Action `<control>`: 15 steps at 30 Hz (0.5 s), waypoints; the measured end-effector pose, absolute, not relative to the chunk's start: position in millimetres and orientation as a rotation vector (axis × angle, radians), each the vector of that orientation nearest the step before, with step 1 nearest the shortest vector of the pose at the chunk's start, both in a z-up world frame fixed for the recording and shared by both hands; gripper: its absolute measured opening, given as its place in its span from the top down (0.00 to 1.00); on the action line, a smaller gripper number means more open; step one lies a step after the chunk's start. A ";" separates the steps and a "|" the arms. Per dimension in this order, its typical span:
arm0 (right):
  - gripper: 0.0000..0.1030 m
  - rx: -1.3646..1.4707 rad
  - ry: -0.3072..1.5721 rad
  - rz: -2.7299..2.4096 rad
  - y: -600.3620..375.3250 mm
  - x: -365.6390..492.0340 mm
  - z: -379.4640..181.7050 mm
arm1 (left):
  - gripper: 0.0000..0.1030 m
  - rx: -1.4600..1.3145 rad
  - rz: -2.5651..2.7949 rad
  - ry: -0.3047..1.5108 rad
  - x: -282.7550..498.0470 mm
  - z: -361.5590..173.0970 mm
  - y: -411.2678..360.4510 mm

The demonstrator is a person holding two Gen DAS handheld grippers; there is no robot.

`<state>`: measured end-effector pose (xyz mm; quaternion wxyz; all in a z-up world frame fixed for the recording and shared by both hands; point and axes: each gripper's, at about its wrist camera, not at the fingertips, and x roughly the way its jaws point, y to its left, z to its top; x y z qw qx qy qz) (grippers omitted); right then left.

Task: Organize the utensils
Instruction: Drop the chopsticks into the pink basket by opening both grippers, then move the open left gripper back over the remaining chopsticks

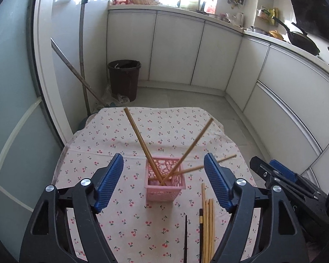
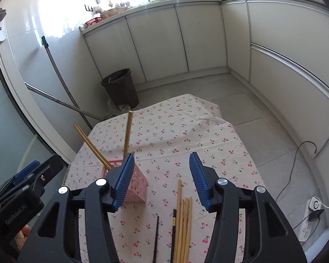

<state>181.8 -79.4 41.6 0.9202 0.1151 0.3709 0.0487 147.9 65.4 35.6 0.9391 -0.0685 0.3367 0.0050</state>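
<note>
Left wrist view is showing the pink basket standing mid-table on the cherry-print tablecloth, holding bamboo chopsticks that are leaning outward, while more loose chopsticks are lying just near of it. Both the left gripper and right gripper are hovering with fingers apart, gripping nothing. The light basket is looking liable to tip if a finger knocks a leaning stick.

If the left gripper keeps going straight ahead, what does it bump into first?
Probably the pink basket, which sits right between its open fingers with chopsticks leaning out. Depth is hard to judge.
</note>
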 end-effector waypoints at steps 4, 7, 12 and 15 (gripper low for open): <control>0.42 0.222 0.758 0.062 -87.8 172.5 36.2 | 0.26 -0.135 0.006 0.702 144.0 28.4 61.7; 0.41 0.222 0.775 0.043 -93.4 168.4 30.1 | 0.21 -0.128 0.010 0.704 140.5 25.5 61.1; 0.34 0.223 0.802 0.010 -101.3 161.9 19.7 | 0.13 -0.128 0.007 0.711 136.8 19.8 60.2; 0.29 0.229 0.822 -0.008 -107.2 159.0 12.3 | 0.10 -0.109 -0.001 0.725 133.5 15.0 53.6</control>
